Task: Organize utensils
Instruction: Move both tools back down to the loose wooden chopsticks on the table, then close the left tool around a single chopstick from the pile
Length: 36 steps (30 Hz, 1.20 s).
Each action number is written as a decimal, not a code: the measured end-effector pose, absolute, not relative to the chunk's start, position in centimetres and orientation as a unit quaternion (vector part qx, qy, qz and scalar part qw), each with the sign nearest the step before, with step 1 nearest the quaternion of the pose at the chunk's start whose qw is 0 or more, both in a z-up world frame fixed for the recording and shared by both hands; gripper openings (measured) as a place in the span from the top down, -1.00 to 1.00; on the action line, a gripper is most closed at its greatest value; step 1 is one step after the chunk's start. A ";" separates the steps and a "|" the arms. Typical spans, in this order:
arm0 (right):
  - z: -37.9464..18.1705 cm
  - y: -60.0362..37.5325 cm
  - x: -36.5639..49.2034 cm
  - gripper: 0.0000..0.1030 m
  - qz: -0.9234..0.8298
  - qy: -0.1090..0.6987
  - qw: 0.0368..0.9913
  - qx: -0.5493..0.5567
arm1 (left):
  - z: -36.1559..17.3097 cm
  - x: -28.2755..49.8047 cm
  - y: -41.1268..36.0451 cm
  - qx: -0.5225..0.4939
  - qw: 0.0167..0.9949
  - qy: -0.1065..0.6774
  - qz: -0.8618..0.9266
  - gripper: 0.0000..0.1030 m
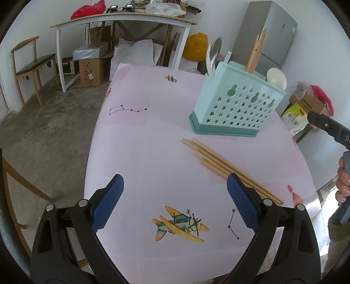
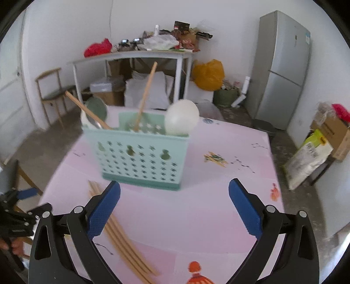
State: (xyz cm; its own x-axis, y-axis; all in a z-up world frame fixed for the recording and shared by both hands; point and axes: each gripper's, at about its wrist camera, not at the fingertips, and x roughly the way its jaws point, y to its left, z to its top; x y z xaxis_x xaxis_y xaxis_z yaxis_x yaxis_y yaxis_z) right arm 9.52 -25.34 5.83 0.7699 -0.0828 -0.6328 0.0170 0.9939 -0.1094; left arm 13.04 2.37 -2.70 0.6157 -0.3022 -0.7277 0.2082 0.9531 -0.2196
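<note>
Already the holder (image 2: 142, 153) has two chopsticks (image 2: 145, 96) and spoons standing upright in it for storage. Loose chopsticks (image 1: 229, 168) lie bundled just in front of it, still unsorted. Both the left gripper (image 1: 175, 203) and right gripper (image 2: 175, 207) gape wide, holding nothing, likely ready for those.

From where I sit I see white walls (image 2: 65, 28) and a bare grey concrete floor (image 1: 54, 122). A white-legged table (image 1: 122, 18) stands against the far wall, piled with clutter and a red bag (image 1: 89, 9); cardboard boxes (image 1: 90, 70) sit under it. A wooden chair (image 1: 32, 63) stands to its left, a grey refrigerator (image 2: 282, 67) in the right corner, an orange bag (image 2: 209, 74) between.
</note>
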 end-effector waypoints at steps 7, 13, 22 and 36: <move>4.5 -25.1 9.2 -0.87 -0.050 0.342 0.935 -0.080 | -4.0 13.0 1.1 -0.037 0.888 0.438 -0.136 -0.83; 2.7 -25.2 8.9 -0.87 -0.032 0.352 0.933 -0.070 | -5.1 12.8 -0.1 -0.024 0.880 0.453 -0.141 -0.83; -0.2 -24.7 9.3 -0.87 0.077 0.406 0.911 -0.007 | -7.1 12.6 -1.1 -0.004 0.868 0.479 -0.128 -0.83; -5.7 -24.0 10.0 0.06 0.151 0.519 0.839 0.055 | -7.5 11.5 -1.9 0.020 0.877 0.468 -0.110 -0.84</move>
State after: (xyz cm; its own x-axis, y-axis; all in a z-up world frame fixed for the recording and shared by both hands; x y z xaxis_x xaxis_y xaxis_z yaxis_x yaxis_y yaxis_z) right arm 10.02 -23.99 -5.68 0.4152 0.3107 -0.8551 -0.1973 0.9483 0.2487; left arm 11.46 -1.93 -7.46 0.5382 -0.1738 -0.8247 0.2119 0.9750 -0.0673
